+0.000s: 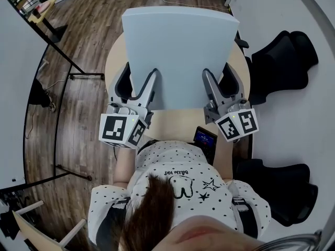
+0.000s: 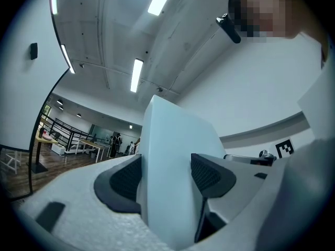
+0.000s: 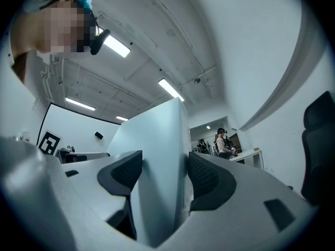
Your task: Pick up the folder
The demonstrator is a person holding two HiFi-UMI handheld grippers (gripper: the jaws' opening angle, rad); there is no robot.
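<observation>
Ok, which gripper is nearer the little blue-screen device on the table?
Right: the right gripper clamps the folder beside the device; the left gripper clamps its other side.

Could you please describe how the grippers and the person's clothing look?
The left gripper and right gripper have pale grey bodies and two curved jaws with black textured pads. Each carries a white cube with black square markers. The top is white with black dots.

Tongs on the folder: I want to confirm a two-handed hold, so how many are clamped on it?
2. The left tongs pinch the folder at its near left edge. The right tongs pinch its near right edge. Neither is hidden.
</observation>
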